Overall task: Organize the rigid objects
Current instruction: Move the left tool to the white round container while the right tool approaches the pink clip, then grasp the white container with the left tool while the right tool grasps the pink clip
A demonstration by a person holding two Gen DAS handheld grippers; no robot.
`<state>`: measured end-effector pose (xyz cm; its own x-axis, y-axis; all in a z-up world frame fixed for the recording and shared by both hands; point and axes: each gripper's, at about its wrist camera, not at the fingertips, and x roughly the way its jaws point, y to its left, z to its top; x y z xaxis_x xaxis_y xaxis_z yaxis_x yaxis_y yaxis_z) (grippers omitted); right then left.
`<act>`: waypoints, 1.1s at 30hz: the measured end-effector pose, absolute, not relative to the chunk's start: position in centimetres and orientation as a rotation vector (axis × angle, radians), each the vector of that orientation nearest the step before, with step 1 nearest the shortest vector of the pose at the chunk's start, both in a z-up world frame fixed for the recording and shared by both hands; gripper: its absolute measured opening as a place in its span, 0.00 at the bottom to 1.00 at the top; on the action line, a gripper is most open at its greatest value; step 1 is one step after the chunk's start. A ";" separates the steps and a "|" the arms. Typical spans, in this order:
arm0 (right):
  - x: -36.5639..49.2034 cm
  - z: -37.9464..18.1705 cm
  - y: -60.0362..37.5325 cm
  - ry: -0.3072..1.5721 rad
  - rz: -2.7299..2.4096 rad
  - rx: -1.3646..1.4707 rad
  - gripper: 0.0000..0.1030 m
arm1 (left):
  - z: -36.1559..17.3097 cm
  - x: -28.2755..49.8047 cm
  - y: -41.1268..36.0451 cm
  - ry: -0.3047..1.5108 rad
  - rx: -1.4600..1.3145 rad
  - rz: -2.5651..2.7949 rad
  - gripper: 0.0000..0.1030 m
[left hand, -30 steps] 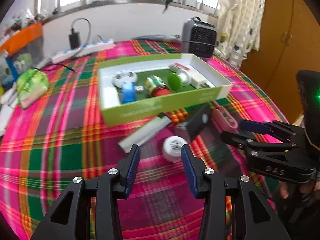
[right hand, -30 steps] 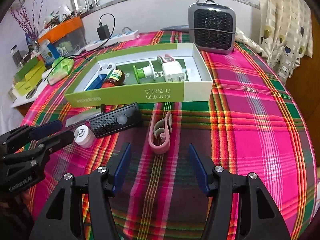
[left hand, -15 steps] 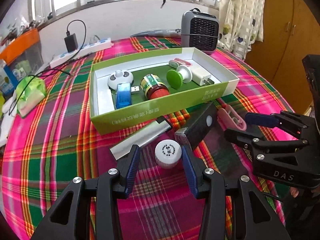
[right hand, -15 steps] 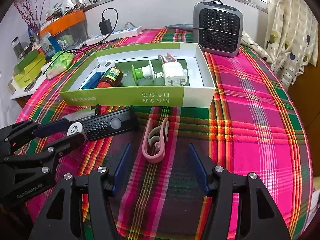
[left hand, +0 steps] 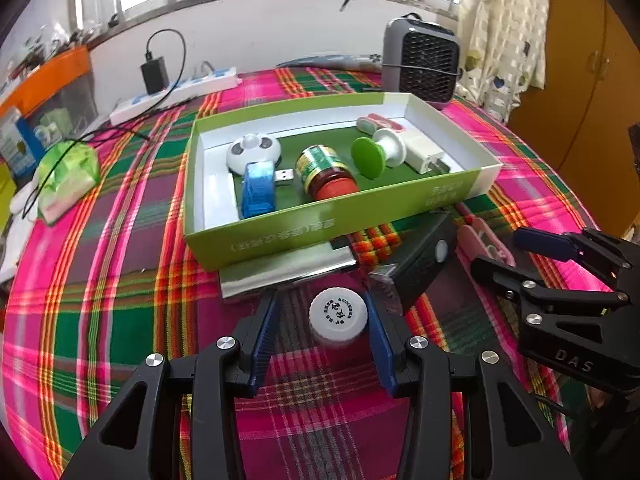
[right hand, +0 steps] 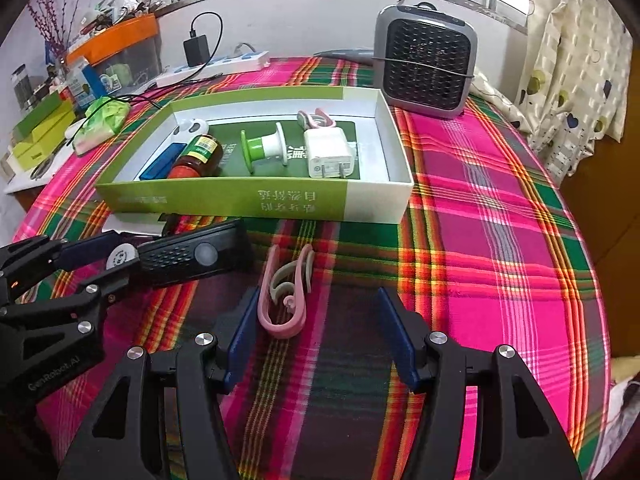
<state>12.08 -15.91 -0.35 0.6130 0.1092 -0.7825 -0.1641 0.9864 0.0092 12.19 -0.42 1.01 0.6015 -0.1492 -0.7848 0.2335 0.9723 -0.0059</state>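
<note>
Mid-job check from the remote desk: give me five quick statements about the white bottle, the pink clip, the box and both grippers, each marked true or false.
1. The white bottle stands between the open fingers of the left gripper. True.
2. The right gripper is shut on the pink clip. False: its fingers are open, and the clip lies on the cloth near the left one.
3. The green box holds a white charger plug. True.
4. The black rectangular device lies inside the box. False: it lies on the plaid tablecloth in front of the box.
5. The red-capped jar stands upright in the box. False: it lies on its side.
</note>
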 end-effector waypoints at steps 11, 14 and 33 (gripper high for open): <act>12.1 -0.3 -16.1 0.899 0.159 -0.068 0.57 | 1.0 12.2 0.2 0.895 0.063 -0.201 0.38; 12.1 -0.3 -16.2 0.900 0.154 -0.069 0.57 | 1.0 12.3 0.4 0.894 0.053 -0.193 0.33; 11.8 -0.2 -16.8 0.887 0.138 -0.050 0.23 | 1.2 12.1 0.8 0.885 0.028 -0.199 0.26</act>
<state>11.80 -16.80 -0.16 0.6232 0.0996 -0.7757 -0.1407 0.9900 0.0140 12.10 0.81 1.16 0.6160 -0.1610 -0.7712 0.1841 0.9812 -0.0578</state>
